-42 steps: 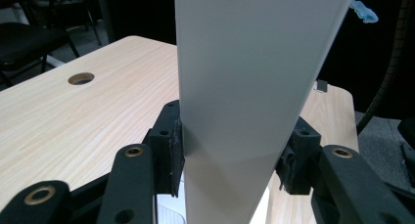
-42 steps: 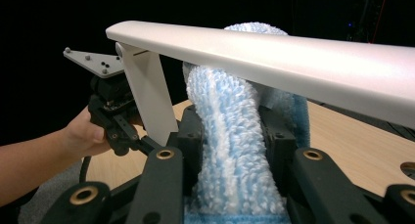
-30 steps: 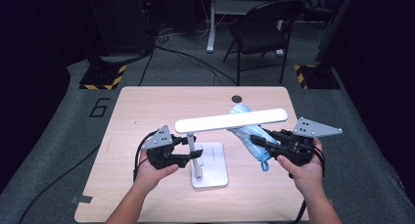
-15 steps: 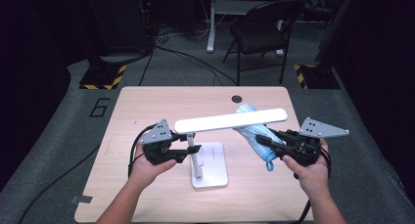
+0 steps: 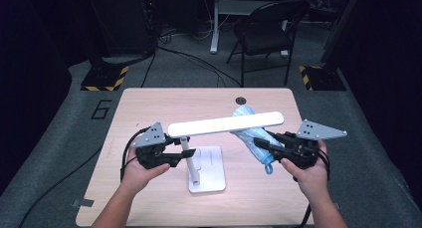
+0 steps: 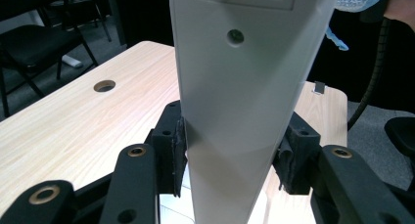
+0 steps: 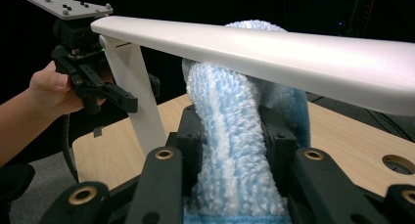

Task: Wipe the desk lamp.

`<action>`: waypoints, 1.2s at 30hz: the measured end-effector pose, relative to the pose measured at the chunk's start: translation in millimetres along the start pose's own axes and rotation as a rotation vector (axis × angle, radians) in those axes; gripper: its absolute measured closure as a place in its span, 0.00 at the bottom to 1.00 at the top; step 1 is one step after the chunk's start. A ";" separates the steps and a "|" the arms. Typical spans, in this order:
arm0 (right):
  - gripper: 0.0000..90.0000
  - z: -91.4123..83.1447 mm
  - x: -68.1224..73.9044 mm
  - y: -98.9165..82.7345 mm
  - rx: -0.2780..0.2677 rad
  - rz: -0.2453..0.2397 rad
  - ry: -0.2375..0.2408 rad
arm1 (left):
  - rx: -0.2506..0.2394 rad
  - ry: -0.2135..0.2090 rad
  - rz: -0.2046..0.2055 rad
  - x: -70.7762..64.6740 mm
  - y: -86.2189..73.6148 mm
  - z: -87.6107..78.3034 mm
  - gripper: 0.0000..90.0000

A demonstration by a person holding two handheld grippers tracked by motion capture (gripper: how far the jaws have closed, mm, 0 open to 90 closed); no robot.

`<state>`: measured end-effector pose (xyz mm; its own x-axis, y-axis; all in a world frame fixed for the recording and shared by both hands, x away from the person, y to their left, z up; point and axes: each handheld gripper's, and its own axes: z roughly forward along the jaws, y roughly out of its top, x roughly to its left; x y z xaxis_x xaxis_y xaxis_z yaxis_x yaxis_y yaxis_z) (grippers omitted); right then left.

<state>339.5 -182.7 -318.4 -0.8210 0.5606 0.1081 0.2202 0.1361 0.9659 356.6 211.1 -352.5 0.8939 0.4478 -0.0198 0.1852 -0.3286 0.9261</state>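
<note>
Two grips: left gripper pinches the rigid white plastic desk lamp at its upright; right gripper squeezes the soft blue microfibre cloth beneath the lamp's bar

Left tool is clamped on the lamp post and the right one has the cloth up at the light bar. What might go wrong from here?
1. The left tool grips only the lamp post, low down; pressing the blue cloth against the light bar may tilt the lamp on its small base.
2. The cloth's loose end dangles and might snag.
</note>
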 end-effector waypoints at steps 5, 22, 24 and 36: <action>0.75 -1.8 -1.9 0.1 -0.003 0.006 -0.013 | -0.016 -0.003 0.010 -1.0 1.0 -2.2 0.57; 0.75 -14.3 -7.2 -1.4 0.005 0.012 -0.059 | -0.048 -0.011 0.008 -1.3 -1.1 -3.1 0.59; 0.75 -11.7 -5.8 -0.9 0.006 0.012 -0.055 | -0.051 -0.013 0.008 -1.4 -1.6 -3.0 0.59; 0.75 -2.2 -1.7 0.4 0.009 -0.002 -0.030 | -0.051 -0.013 0.015 -1.6 -1.6 -2.3 0.59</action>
<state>339.8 -185.4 -317.6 -0.8050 0.5849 0.0990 0.2233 0.1442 0.9640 354.0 212.8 -353.0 0.9016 0.4325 -0.0106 0.1510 -0.2918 0.9445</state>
